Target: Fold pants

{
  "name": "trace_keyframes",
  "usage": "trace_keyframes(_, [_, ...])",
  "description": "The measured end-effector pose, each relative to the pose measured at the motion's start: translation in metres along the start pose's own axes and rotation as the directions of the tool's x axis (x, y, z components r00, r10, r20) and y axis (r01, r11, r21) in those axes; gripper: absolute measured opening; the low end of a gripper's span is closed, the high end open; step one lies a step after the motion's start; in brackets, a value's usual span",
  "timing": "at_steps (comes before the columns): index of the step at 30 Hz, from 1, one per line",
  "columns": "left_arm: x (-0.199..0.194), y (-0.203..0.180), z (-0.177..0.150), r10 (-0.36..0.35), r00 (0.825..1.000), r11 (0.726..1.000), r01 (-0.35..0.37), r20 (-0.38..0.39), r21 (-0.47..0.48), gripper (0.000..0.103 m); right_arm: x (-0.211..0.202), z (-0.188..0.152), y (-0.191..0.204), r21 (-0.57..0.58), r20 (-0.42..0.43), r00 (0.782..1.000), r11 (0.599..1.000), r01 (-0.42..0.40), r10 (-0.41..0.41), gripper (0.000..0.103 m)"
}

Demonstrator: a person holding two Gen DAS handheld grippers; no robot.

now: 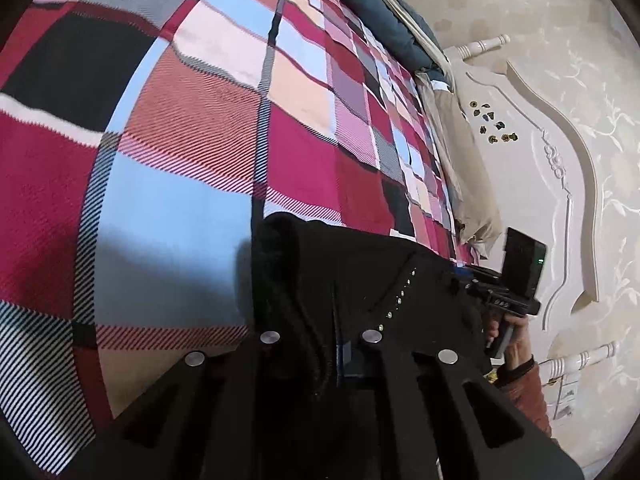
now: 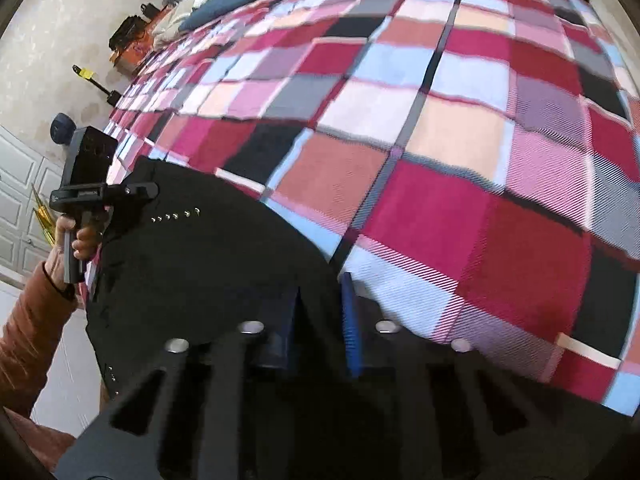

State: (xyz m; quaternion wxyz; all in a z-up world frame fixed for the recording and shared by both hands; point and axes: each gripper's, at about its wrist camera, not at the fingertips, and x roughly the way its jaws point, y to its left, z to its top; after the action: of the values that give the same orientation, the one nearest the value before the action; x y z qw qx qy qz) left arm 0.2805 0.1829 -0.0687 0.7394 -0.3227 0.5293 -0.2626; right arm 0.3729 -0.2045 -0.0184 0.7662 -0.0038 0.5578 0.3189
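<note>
Claws, two, left [image 1: 320, 344] and right [image 2: 320, 320], each pinch one black pants [image 2: 208, 264] on one plaid bedspread [image 2: 440, 160].

Both tongs clamp black cloth: the left tongs [image 1: 338, 354] grip it between narrowed fingers, the right tongs [image 2: 320, 320] likewise, each handle held in a rust-sleeved hand [image 2: 82, 240].

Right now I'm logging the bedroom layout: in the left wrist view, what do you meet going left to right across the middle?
Plaid blanket → beige pillow → carved white headboard → floral wallpaper. Lower down lie the black pants, held between both grippers.
</note>
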Motion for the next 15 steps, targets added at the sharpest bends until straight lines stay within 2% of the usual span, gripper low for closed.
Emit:
trace_keyframes(4, [-0.005,-0.016,-0.001,-0.024,0.999,1.000,0.023,0.036,0.021,0.007,-0.028,-0.009,0.021,-0.048,0.093,0.994,0.997,0.064,-0.059,0.014])
trace_keyframes(6, [-0.012,-0.024,-0.003,-0.056,0.997,0.998,0.054,0.058,0.040,0.007,-0.047,-0.018,0.035,-0.071,0.165,0.982,0.992,0.109,-0.096,0.013])
trace_keyframes(10, [-0.039,-0.048,-0.020,-0.135,0.985,0.987,0.125,0.105,0.102,0.008,-0.082,-0.053,0.071,-0.117,0.296,0.939,0.969,0.216,-0.174,0.013])
trace_keyframes(15, [-0.065,-0.073,-0.058,-0.167,0.976,0.972,0.140,0.137,0.188,0.008,-0.110,-0.116,0.104,-0.122,0.402,0.892,0.954,0.274,-0.205,0.013])
